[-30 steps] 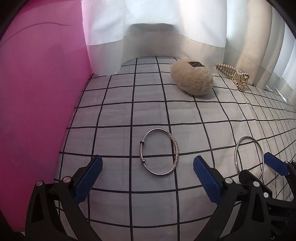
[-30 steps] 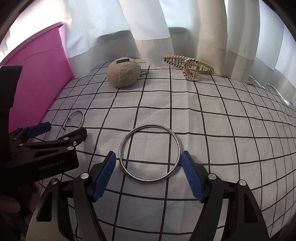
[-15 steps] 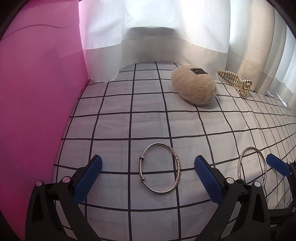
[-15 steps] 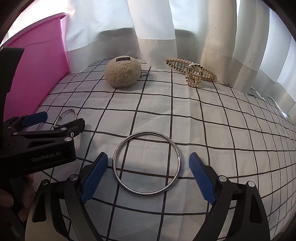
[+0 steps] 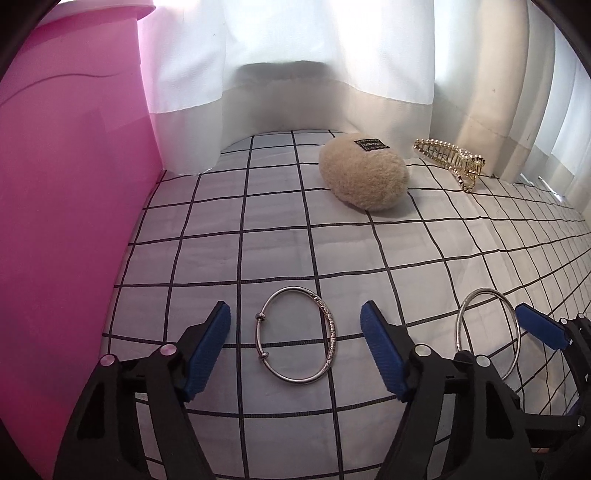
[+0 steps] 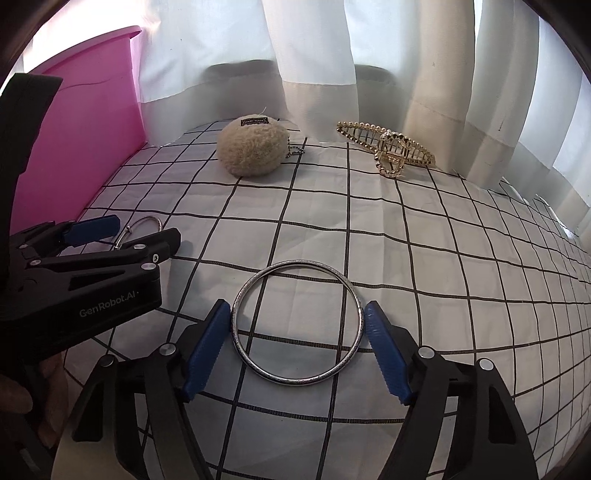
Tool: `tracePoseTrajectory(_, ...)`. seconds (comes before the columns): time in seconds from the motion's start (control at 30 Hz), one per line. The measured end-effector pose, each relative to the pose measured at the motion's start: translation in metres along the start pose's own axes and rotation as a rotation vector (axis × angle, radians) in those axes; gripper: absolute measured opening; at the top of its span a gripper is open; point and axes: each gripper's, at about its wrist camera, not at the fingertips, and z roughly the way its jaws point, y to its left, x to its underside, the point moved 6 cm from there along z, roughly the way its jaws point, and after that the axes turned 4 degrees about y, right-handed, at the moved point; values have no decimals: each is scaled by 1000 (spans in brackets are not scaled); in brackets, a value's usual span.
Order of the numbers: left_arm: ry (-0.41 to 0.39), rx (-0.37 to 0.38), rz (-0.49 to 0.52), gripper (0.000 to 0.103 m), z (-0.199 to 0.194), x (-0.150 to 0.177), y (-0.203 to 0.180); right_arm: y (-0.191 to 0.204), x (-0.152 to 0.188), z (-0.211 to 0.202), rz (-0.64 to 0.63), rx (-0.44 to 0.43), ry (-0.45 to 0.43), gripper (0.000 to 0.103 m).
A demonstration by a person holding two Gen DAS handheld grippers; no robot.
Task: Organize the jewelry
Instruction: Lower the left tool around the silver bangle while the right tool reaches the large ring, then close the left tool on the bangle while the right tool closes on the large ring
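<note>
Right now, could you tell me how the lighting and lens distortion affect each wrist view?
Left wrist view: backlit curtain blows out white, the pink bin tints the cloth, and grid lines bow. Right wrist view: same backlight and bowing; the plain bangle stays sharp, with dark vignetted corners.

Left gripper (image 5: 295,347): matte black plastic arms, angular and ribbed, each tipped with a blue pad (image 5: 207,350) of ridged rubber. Round silver screw heads at the pivots. White lettering "GenRobot.AI" on its side (read from the right wrist view). Right gripper (image 6: 297,350): same build, black arms, blue serrated pads, silver screws. Bare skin of a hand (image 6: 16,398) shows at the lower left edge.
</note>
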Motion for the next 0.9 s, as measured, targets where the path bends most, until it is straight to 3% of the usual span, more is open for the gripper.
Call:
tracePoseTrajectory(0.07,-2,8,11,53,-2,0,-5,-1,0,0,2,-4,-1,72)
tracePoseTrajectory(0.1,-5,16,19,41,-2,-1,-7,-1,0,-1,0,-4,-1,72)
tracePoseTrajectory(0.9,-48,-15,-20,40,-61,18,5,-12,9,-39,21,-39,-37,71)
